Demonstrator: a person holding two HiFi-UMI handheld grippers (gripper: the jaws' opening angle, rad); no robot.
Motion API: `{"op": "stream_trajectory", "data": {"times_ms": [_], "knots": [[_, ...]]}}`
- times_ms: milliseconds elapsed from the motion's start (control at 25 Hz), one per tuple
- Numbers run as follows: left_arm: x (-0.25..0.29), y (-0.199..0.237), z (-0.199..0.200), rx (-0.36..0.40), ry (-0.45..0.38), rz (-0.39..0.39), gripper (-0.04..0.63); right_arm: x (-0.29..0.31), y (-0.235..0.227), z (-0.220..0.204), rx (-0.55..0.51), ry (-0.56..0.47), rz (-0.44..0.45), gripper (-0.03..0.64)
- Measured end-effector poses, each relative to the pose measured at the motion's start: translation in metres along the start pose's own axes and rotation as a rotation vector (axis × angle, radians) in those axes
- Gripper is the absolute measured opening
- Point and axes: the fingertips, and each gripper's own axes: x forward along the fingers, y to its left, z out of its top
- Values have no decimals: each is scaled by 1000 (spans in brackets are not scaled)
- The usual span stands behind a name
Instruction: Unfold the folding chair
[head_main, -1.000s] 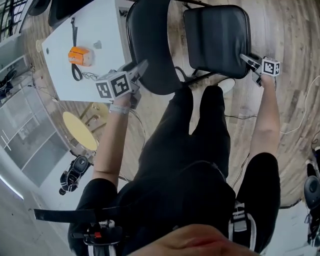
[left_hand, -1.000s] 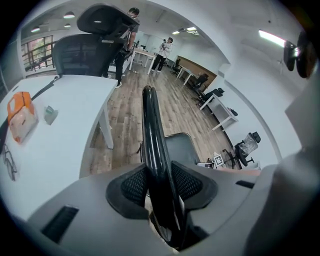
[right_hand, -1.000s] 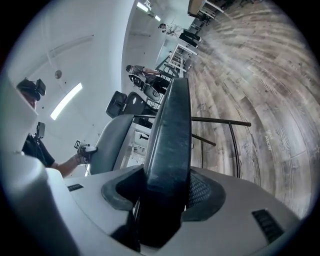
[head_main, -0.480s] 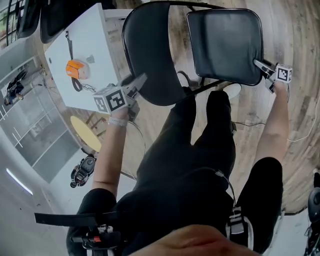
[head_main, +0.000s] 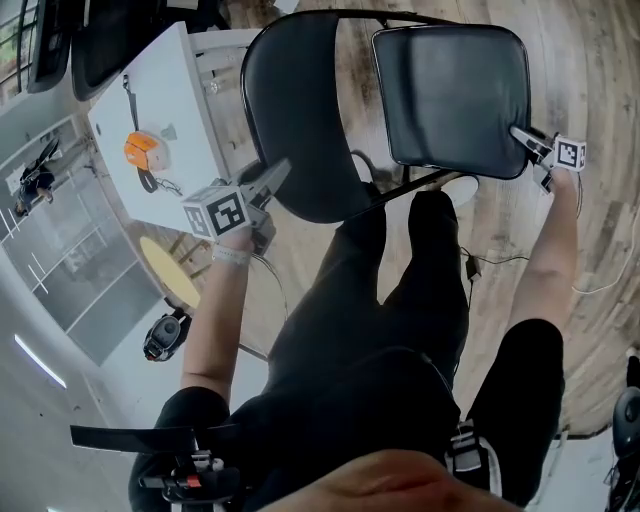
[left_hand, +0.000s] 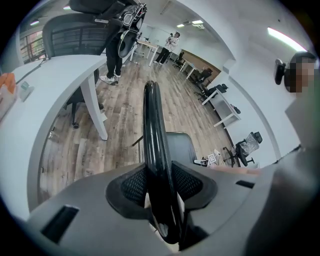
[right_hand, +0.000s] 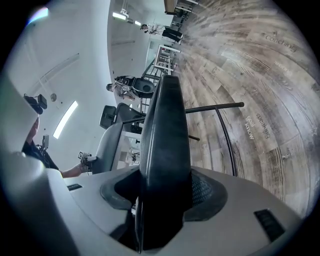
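Observation:
The black folding chair stands in front of me on the wood floor. Its curved backrest (head_main: 300, 110) is at the left and its padded seat (head_main: 450, 95) at the right, spread apart. My left gripper (head_main: 272, 172) is shut on the backrest's lower left edge; in the left gripper view the thin black backrest (left_hand: 152, 130) runs between the jaws of that gripper (left_hand: 159, 185). My right gripper (head_main: 524, 136) holds the seat's right rim. In the right gripper view the thick seat (right_hand: 165, 135) fills the gap of that gripper (right_hand: 162, 197), whose jaws are opening.
A white table (head_main: 185, 100) stands left of the chair with an orange object (head_main: 143, 150) and a black cord on it. A yellow round stool (head_main: 165, 265) sits below it. My black-clad legs (head_main: 400, 300) stand close to the chair frame. Cables lie on the floor at the right.
The seat has swung further out from the backrest and looks larger. My right gripper moved right and down with it; the left gripper sank slightly with the backrest.

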Motion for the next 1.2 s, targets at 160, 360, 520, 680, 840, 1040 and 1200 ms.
{"op": "stream_trajectory", "data": {"times_ms": [160,360,520,680,840,1040,1200], "knots": [[7,-9,1,7,4,2,133,-13,-30,4,-58,15,-114,229],[14,-16,-1,7,3,-12,133,-2,-7,5,16,-28,114,233],[20,-31,1,21,4,-34,133,-17,-34,8,7,-29,-56,242],[25,-42,1,38,5,-12,135,-10,-22,11,-4,-54,51,252],[25,-42,2,33,-29,-24,133,-18,-37,14,-40,-53,-53,255],[23,-47,4,76,-83,-13,162,-38,-45,17,-67,-103,-193,302],[17,-45,10,88,-158,73,222,-44,-41,28,-137,-166,-266,311]]}}
